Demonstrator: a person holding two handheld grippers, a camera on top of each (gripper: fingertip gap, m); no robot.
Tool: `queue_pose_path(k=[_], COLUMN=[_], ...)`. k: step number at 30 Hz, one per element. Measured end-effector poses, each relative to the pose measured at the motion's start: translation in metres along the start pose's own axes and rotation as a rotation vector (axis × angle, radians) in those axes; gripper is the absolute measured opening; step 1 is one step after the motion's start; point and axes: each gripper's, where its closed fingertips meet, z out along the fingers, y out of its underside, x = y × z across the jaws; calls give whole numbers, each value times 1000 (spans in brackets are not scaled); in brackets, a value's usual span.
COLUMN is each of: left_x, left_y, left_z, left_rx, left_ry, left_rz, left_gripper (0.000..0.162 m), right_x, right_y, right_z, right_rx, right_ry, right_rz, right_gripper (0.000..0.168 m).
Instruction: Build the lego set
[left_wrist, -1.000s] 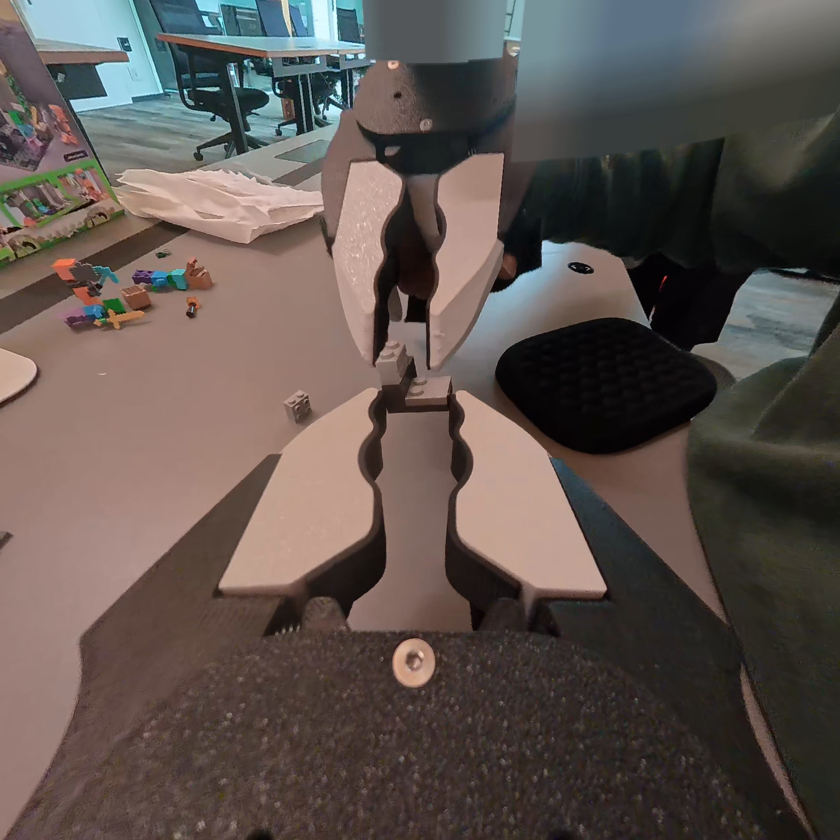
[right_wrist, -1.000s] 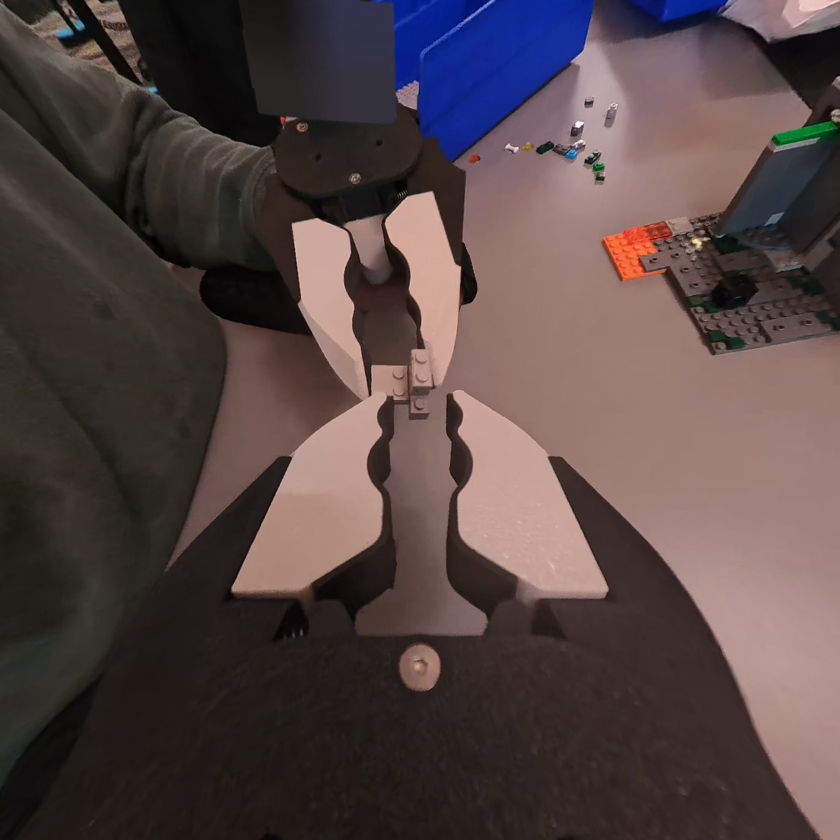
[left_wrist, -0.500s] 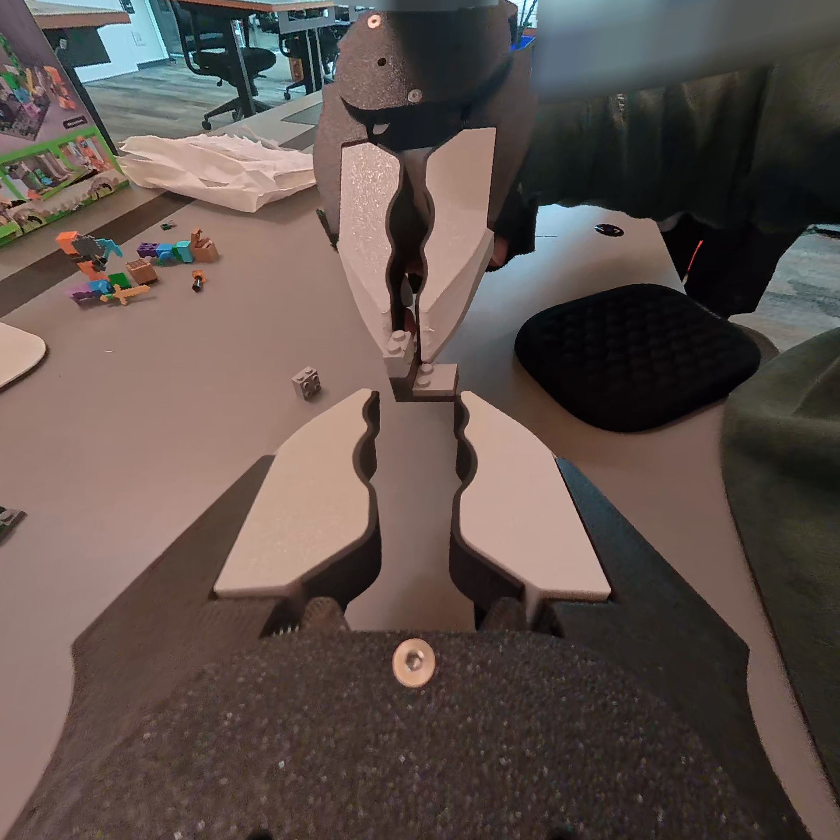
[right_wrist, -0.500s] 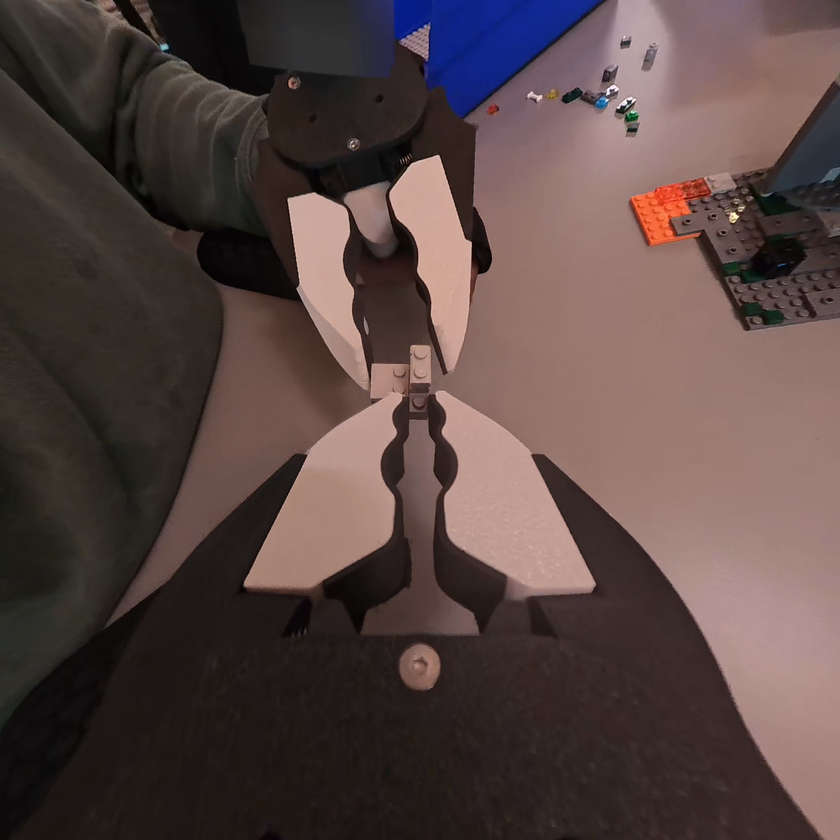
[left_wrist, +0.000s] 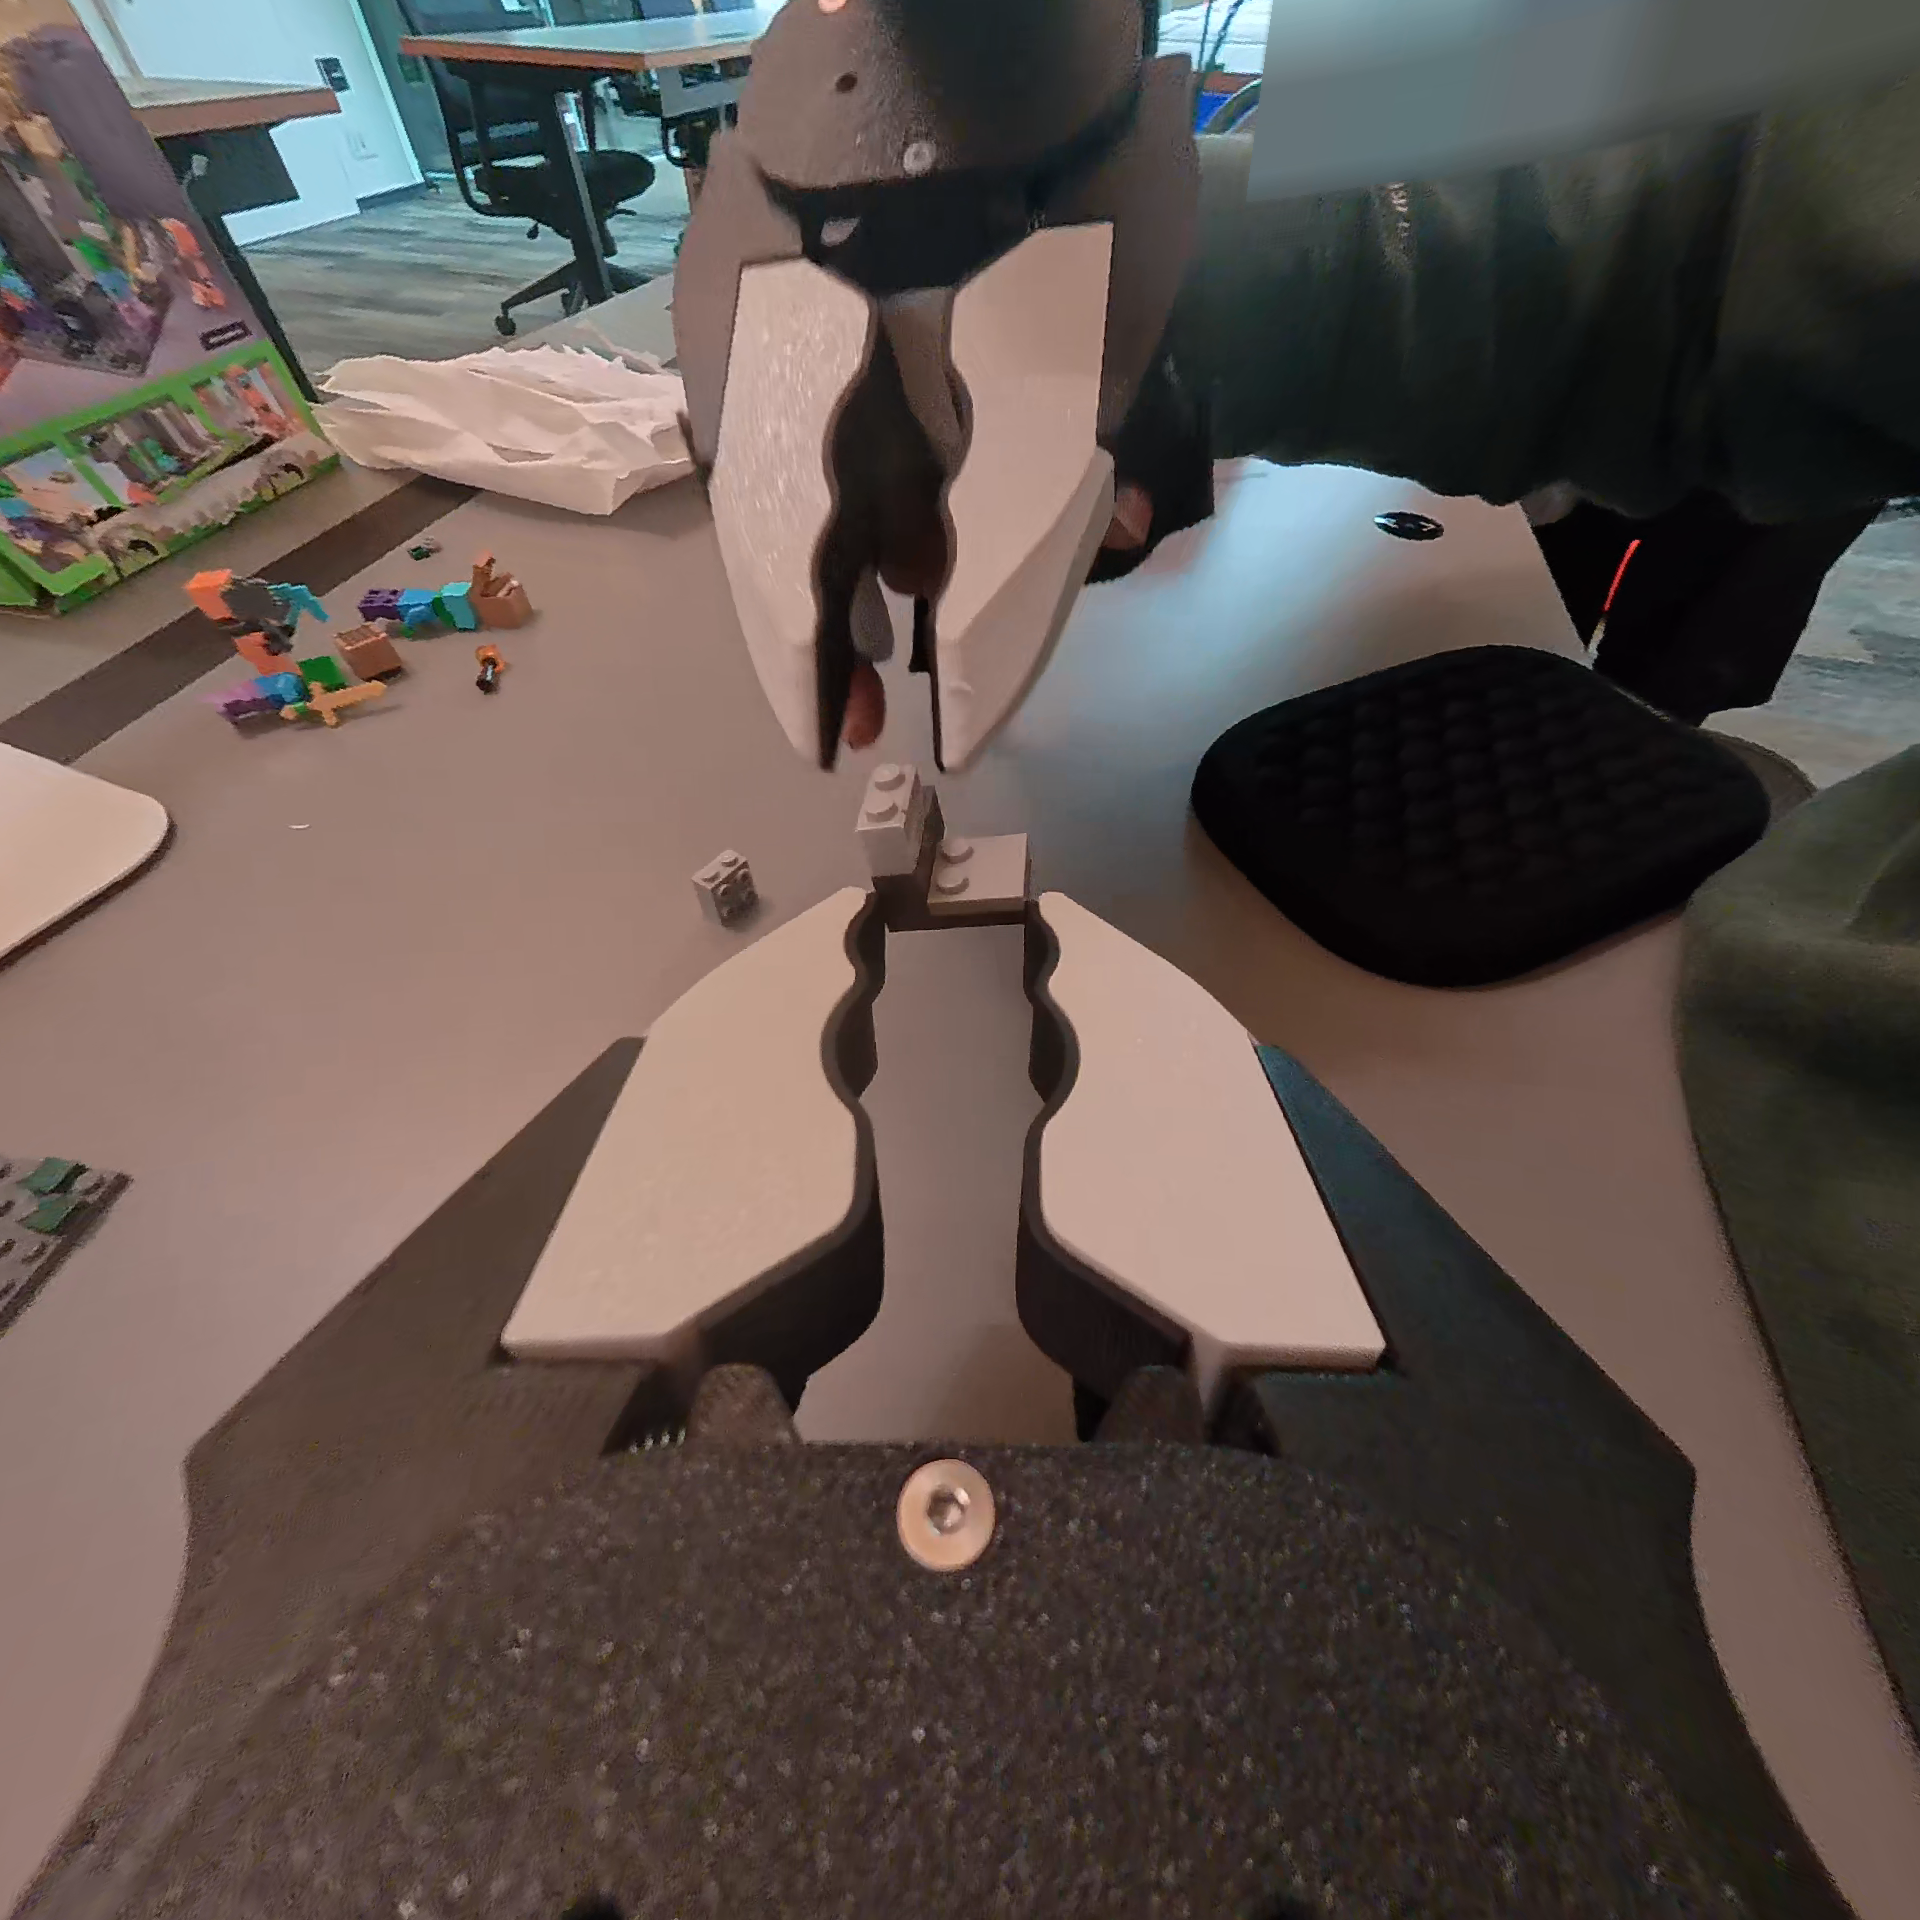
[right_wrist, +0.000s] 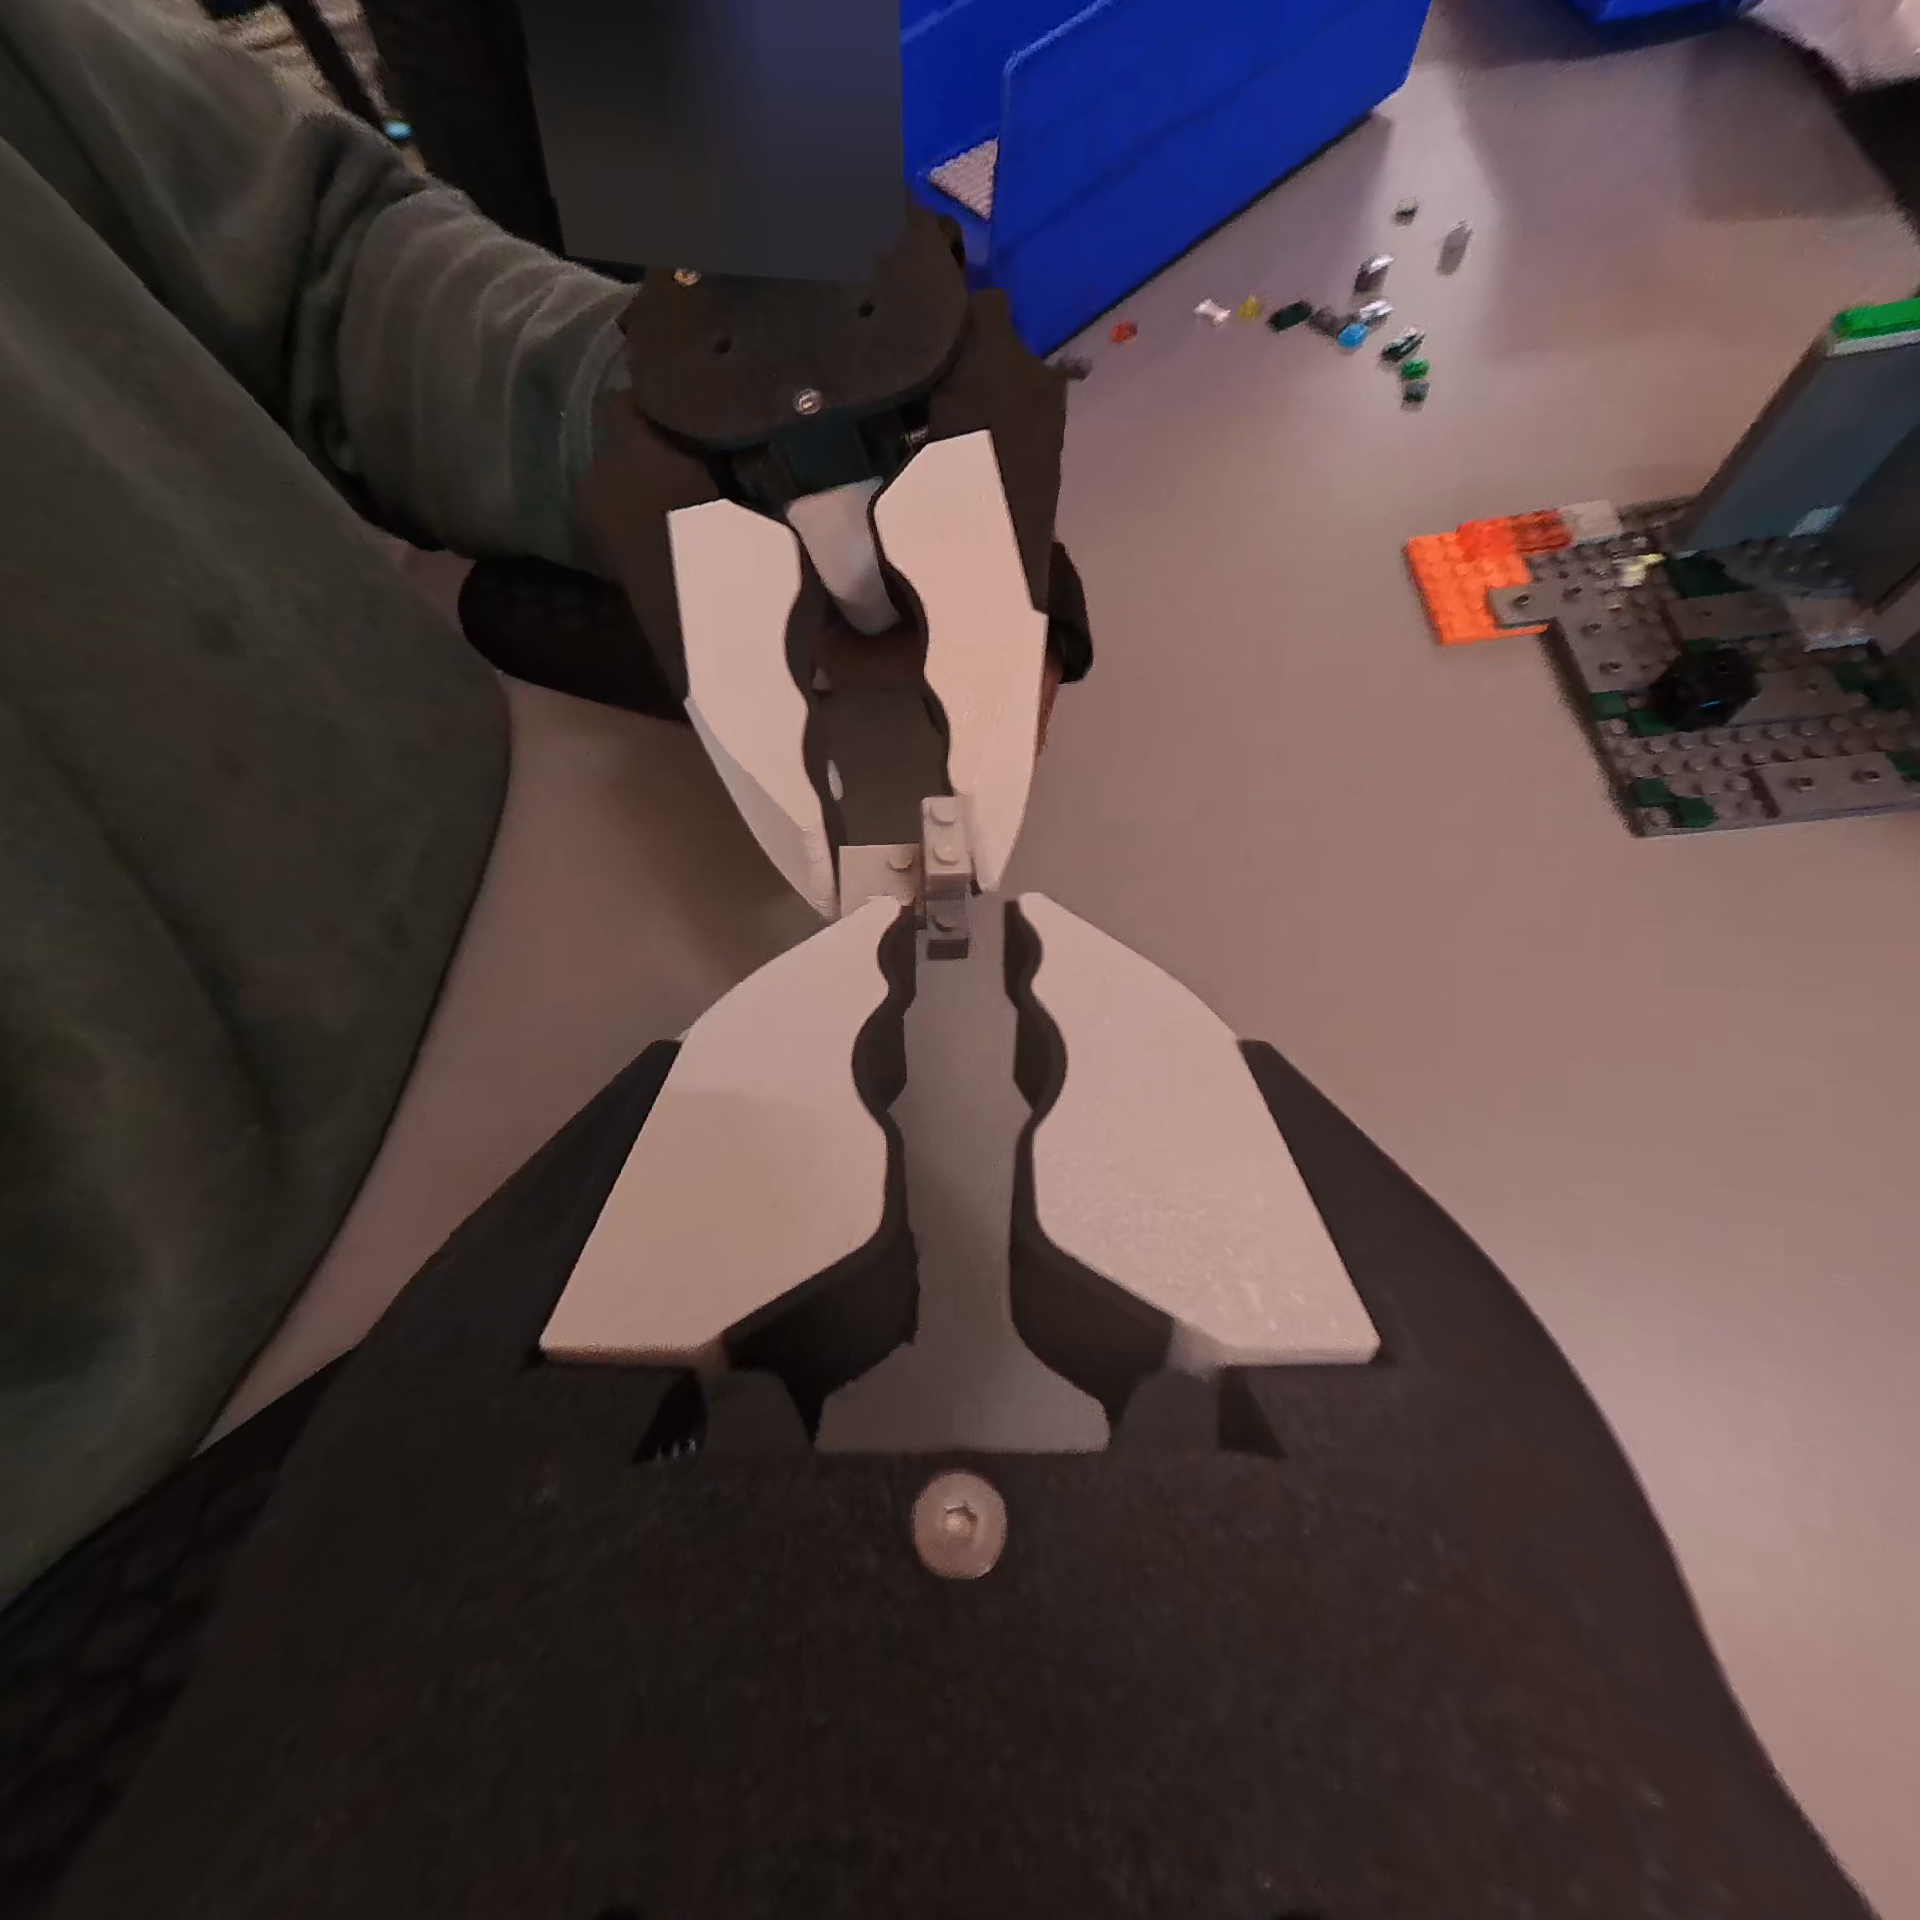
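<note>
A small grey lego assembly (left_wrist: 951, 873), a dark base with a light grey plate and a grey brick on top, is held above the table. My left gripper (left_wrist: 951, 904) is shut on its base. It also shows in the right wrist view (right_wrist: 940, 868), held by the left gripper (right_wrist: 914, 896) coming from the far side. My right gripper (right_wrist: 951, 914) is open, its tips on either side of the assembly's near end without pressing it. In the left wrist view the right gripper (left_wrist: 885, 764) hangs just above and behind the grey brick, jaws slightly apart.
A loose grey brick (left_wrist: 727, 883) lies left of the assembly. Coloured lego pieces (left_wrist: 343, 644), a lego box (left_wrist: 104, 416) and white paper bags (left_wrist: 499, 426) lie far left. A black pad (left_wrist: 1475, 810) is right. A partly built grey and orange baseplate (right_wrist: 1714, 707), small loose pieces (right_wrist: 1340, 322) and blue bins (right_wrist: 1122, 135) are beyond. My two grippers' fingertips are within a few centimetres of each other.
The right gripper closed on the assembly's top brick half a second ago, then opened and drew back a little. The left gripper kept its hold.
</note>
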Motion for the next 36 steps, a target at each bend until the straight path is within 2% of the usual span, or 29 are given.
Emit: queue_pose_path(k=[3, 8, 13, 21, 23, 25, 28, 32, 34, 36], left_x=[-8, -19, -24, -25, -25, -24, -22, -17, -13, -9], left_y=[2, 8, 13, 20, 20, 20, 21, 21, 21, 20], left_z=[-2, -3, -2, 1, 1, 1, 1, 3, 4, 4], left_rx=[-7, -34, -56, -88, -89, -91, -94, -98, -99, -101], left_ry=[-38, -86, -106, -113, -113, -111, -95, -50, -30, -16], left_rz=[-18, -47, -58, -68, -66, -67, -71, -82, -83, -75], left_gripper=[25, 25, 25, 25, 25, 25, 25, 25, 25, 25], right_x=[25, 62, 67, 79, 83, 83, 66, 24, 3, -7], right_y=[4, 49, 82, 81, 86, 87, 67, 5, -13, -15], right_z=[-16, -38, -31, -8, -2, 2, 4, -5, -5, 2], right_rx=[-14, -173, -247, -294, -338, -357, -269, -52, -44, -93], right_ry=[152, 363, 369, 368, 371, 360, 270, 99, 15, -25], right_rz=[-18, 9, 54, 27, 14, -9, -56, -140, -176, -220], right_gripper=[22, 27, 27, 27, 24, 9, 8, 8, 8, 8])
